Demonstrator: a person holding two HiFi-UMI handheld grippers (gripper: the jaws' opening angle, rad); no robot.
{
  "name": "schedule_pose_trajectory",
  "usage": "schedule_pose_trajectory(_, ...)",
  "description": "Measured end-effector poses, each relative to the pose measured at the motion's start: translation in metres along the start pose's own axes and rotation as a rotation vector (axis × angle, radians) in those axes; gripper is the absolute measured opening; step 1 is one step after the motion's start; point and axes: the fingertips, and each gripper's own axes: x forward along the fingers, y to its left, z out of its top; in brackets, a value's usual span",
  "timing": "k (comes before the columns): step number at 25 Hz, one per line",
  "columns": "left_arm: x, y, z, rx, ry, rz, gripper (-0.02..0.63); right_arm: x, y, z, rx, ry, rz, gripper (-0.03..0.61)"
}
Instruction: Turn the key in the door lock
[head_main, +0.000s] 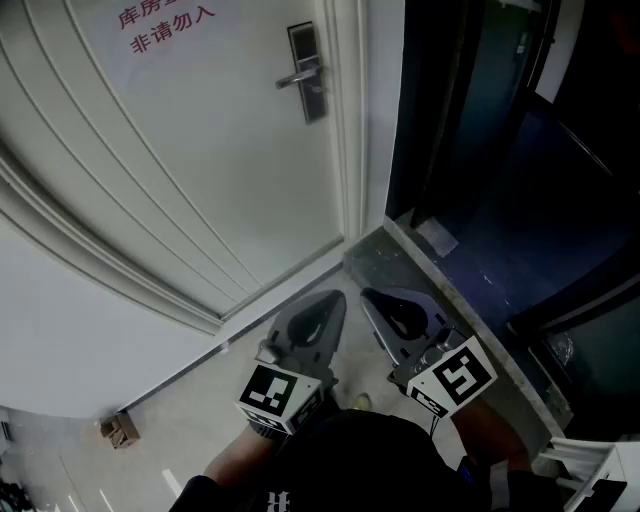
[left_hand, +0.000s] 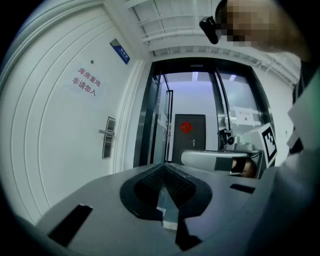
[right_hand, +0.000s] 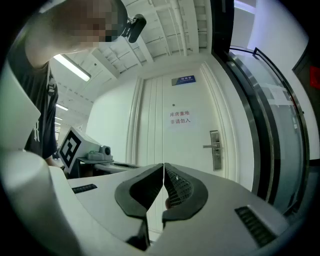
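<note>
- Left gripper (head_main: 335, 300): lower centre of the head view, jaws clenched tip to tip. Its own view shows only a pale sliver along the seam, and I cannot tell what that is.
- Right gripper (head_main: 368, 296): just beside the left one, jaws pressed together along a thin line, nothing identifiable held.
- Marker cubes: left cube (head_main: 272, 392) and right cube (head_main: 458, 376), at the bottom of the frame near the person's sleeves.
- Door lock (head_main: 306, 72): upper centre of the head view, on the white door (head_main: 200, 160), well apart from both grippers. Its lever handle (head_main: 293, 78) points left. Too small to tell whether a key sits in it.
- Red lettering (head_main: 165, 28): upper left, on the door.
- Blue plate (right_hand: 183, 80): above the lettering, in the right gripper view.
- Dark glass door frame (head_main: 430, 100): right of the white door, with the stone threshold (head_main: 400, 262) at its foot.
- Small brown box (head_main: 120, 430): lower left, on the floor by the wall.
- Dark door (left_hand: 189, 137) with a red ornament: seen through the glass, centre of the left gripper view.
</note>
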Motion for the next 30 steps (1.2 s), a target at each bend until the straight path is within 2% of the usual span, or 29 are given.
schedule_pose_trajectory(6, 0.027, 0.008, 0.004, -0.010, 0.007, -0.003, 0.008, 0.011, -0.027, 0.001, -0.013, 0.003, -0.006, 0.017)
schedule_pose_trajectory(12, 0.059, 0.039, 0.006, -0.022, -0.003, -0.012, 0.008, 0.041, -0.059, -0.008, -0.034, 0.019, -0.029, 0.017)
schedule_pose_trajectory(21, 0.129, 0.123, 0.021, 0.000, -0.038, -0.036, 0.008, 0.123, -0.125, -0.014, -0.090, 0.054, -0.099, 0.017)
schedule_pose_trajectory(30, 0.188, 0.208, 0.032, 0.006, -0.026, -0.083, 0.008, 0.220, -0.199, -0.022, -0.217, 0.082, -0.166, 0.018)
